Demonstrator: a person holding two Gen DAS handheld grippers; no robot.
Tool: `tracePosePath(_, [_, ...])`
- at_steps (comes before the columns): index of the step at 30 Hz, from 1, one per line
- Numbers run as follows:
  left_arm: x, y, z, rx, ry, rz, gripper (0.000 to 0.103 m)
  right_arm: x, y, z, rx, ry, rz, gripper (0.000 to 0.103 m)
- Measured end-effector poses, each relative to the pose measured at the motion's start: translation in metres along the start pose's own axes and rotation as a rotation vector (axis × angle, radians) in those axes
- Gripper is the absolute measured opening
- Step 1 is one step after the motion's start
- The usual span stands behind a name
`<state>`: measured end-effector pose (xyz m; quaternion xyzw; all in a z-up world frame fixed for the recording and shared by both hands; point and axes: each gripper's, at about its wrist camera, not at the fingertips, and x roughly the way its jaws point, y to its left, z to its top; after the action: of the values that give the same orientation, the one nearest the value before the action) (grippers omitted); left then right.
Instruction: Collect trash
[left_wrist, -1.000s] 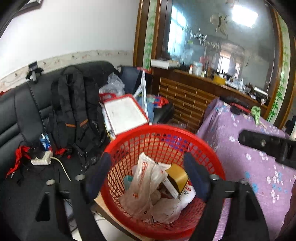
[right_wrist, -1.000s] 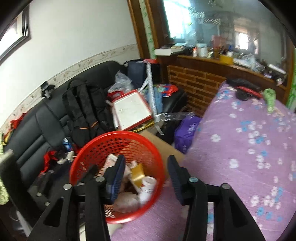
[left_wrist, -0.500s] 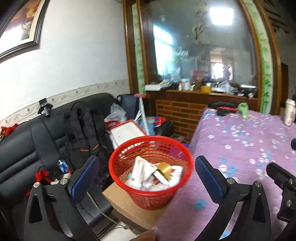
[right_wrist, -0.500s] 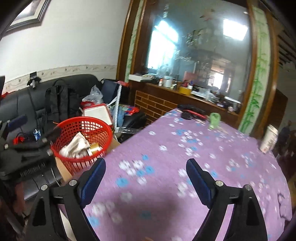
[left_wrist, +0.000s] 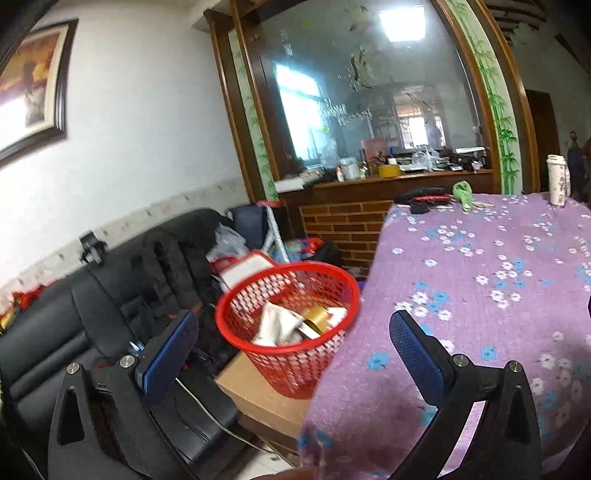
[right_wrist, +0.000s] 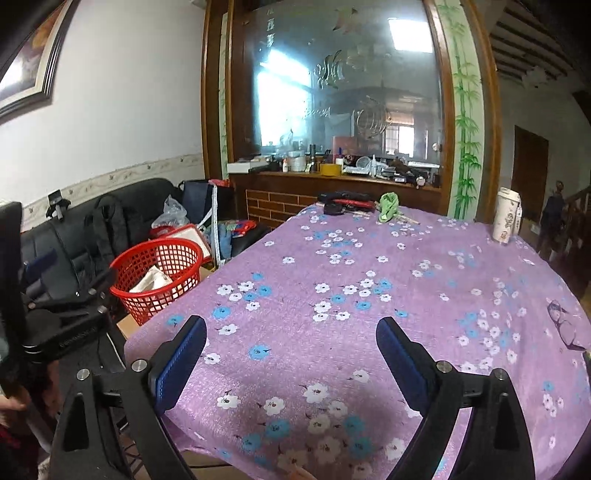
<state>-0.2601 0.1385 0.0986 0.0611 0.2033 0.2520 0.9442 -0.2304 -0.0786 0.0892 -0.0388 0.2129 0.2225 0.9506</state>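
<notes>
Both grippers, left gripper (left_wrist: 291, 338) wide and right gripper (right_wrist: 291, 350) opening, hold nothing; the crumpled green scrap (right_wrist: 388, 206) looks light, soft, pinchable mid-bunch.

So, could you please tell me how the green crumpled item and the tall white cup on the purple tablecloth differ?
The green crumpled item is soft and slumped low; the white cup is rigid, upright and taller. The green item lies beside the black and red object at the far edge; the cup stands alone, far right. Both rest on the floral tablecloth, away from the red basket.
</notes>
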Motion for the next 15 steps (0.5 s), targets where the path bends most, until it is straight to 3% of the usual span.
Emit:
tracePosePath(7, [0.009, 0.009, -0.006, -0.043, 0.039, -0.002, 0.103, 0.002, 0.004, -0.003, -0.004, 0.011, 0.006, 0.097])
tracePosePath(15, [0.007, 0.01, -0.008, -0.05, -0.01, 0.015, 0.103, 0.013, 0.006, -0.004, 0.003, 0.031, 0.014, 0.097])
